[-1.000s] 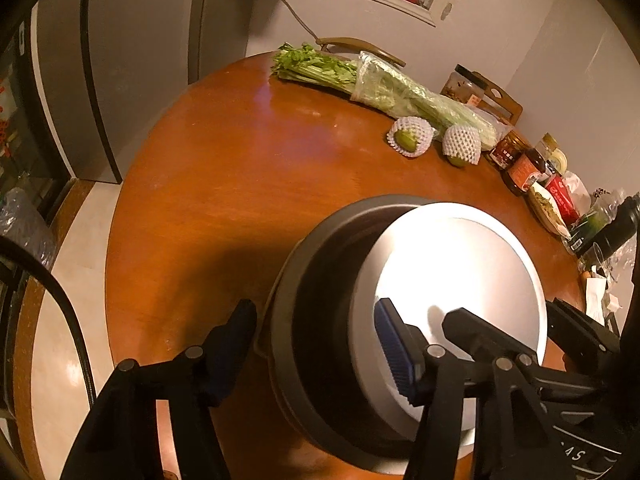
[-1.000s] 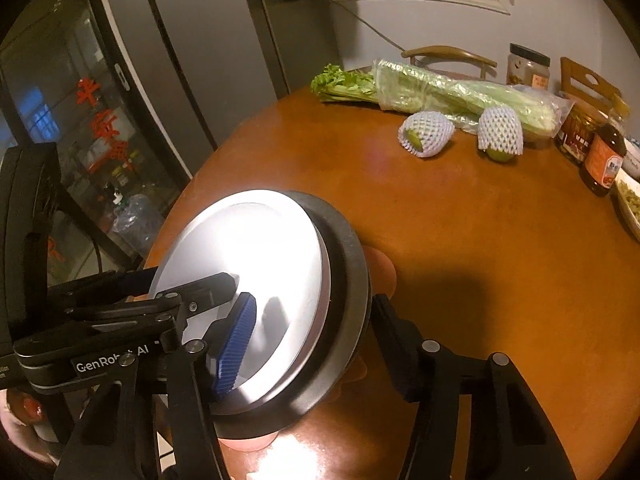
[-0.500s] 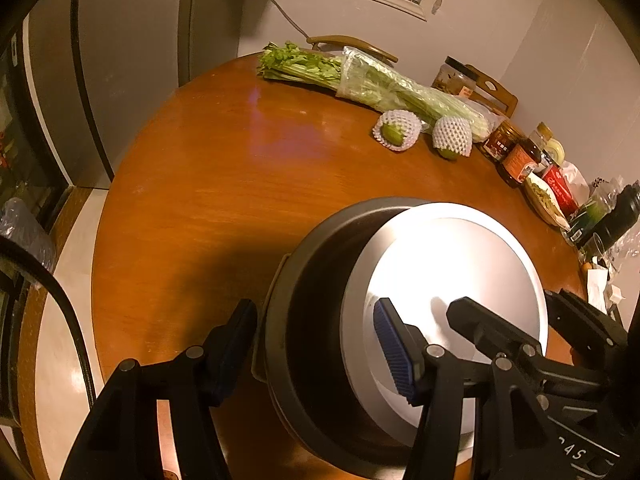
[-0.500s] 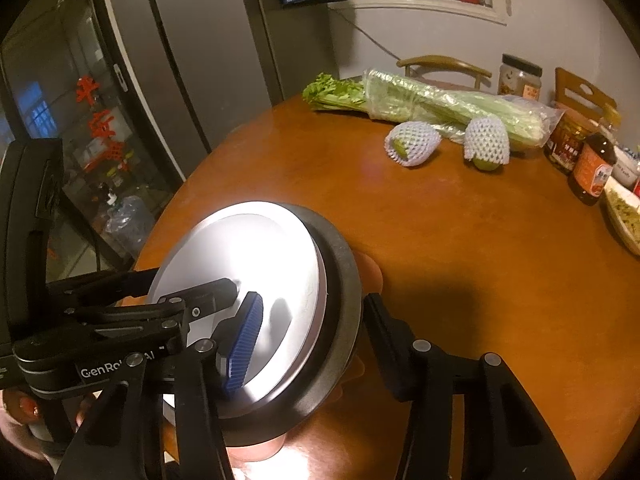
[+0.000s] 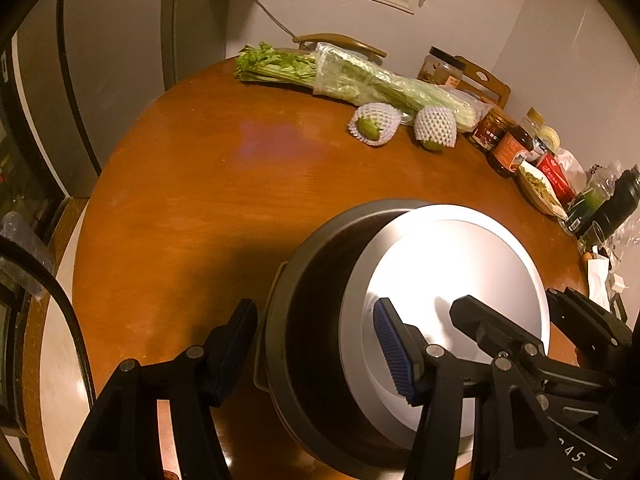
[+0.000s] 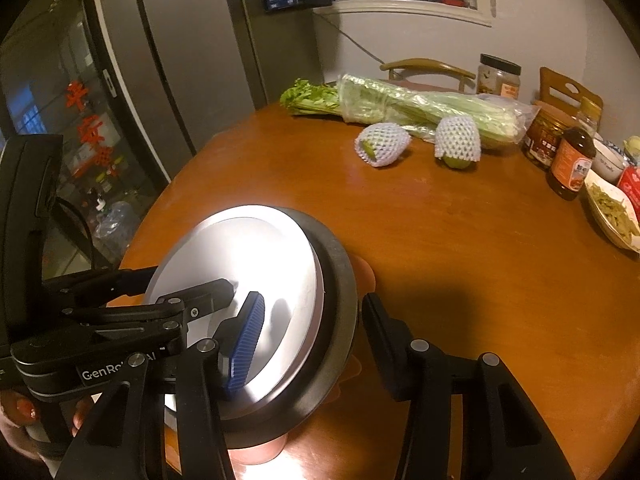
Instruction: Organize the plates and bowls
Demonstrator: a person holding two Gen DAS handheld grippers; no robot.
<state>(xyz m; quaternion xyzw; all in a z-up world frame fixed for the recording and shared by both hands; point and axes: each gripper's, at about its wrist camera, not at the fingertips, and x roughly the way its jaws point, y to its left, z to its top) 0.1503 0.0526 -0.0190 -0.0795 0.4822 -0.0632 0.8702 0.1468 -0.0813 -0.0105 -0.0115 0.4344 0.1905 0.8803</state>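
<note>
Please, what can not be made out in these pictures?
Right wrist view: what sits beneath the dark dish; dish and silver plate hide all but pinkish slivers.
Both views: whether left gripper and right gripper clamp; contact hidden by the rim.
Left wrist view: jar labels, too small.

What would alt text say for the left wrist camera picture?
Two black grippers, left and right, straddle opposite rims of a stacked silver plate and dark bowl above a round wooden table. Celery, netted fruit and jars line the far edge.
</note>
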